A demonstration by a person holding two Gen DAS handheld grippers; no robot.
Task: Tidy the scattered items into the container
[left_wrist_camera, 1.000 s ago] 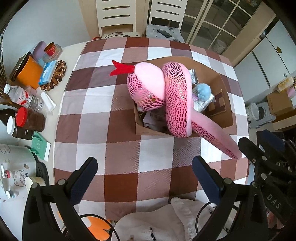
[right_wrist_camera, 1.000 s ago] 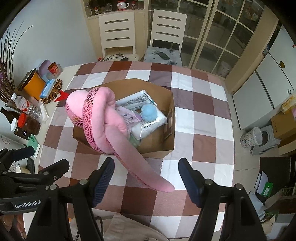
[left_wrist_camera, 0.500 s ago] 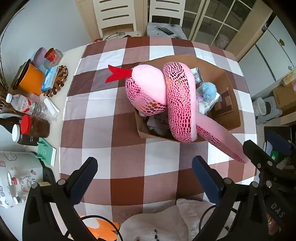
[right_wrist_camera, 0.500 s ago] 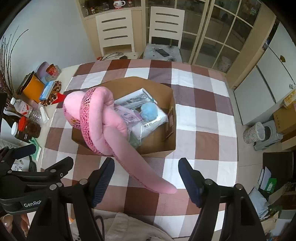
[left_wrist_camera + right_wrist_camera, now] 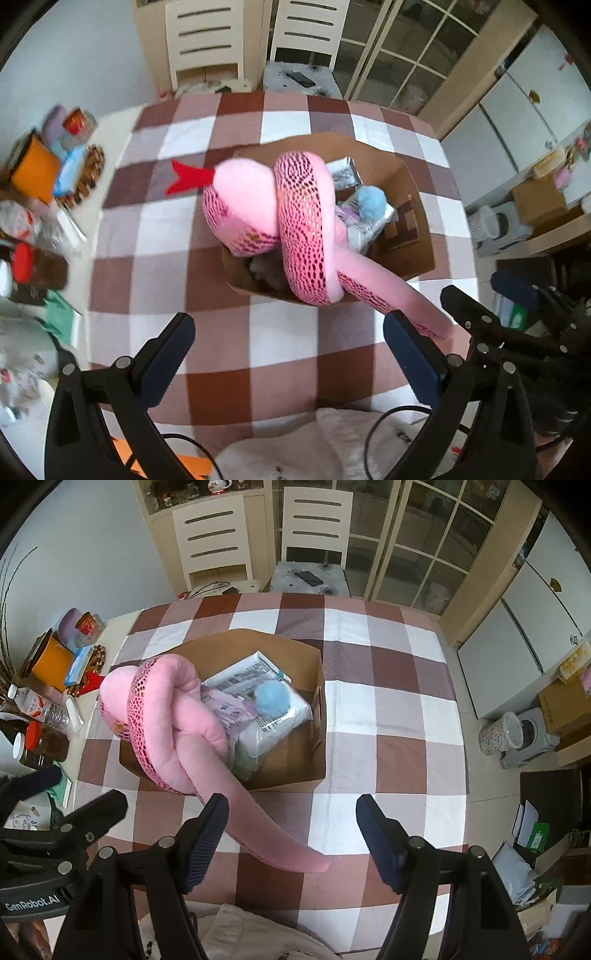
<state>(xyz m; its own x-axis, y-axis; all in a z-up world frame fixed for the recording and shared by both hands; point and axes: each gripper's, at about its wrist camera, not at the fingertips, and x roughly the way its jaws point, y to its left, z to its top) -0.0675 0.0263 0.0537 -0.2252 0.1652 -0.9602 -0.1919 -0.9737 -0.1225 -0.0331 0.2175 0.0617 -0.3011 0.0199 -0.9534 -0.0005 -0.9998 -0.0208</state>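
Cardboard box (image 5: 317, 746) sits mid-surface on the checked cloth (image 5: 388, 716), already stuffed with packets, a blue pompom (image 5: 271, 698) and the coiled pink plush snake (image 5: 162, 716). I'd say the tidying is nearly finished: only the snake's tail (image 5: 273, 845) hangs over the near wall onto the cloth, and its head bulges over the left rim. The bottles and jars (image 5: 33, 258) at the surface's left edge look like a separate group. Both the left tongs (image 5: 288, 354) and right tongs (image 5: 291, 834) are held spread wide above the near edge, gripping nothing. Compared with a second ago, the left view has drawn back slightly and blurred; the box and snake lie unchanged.
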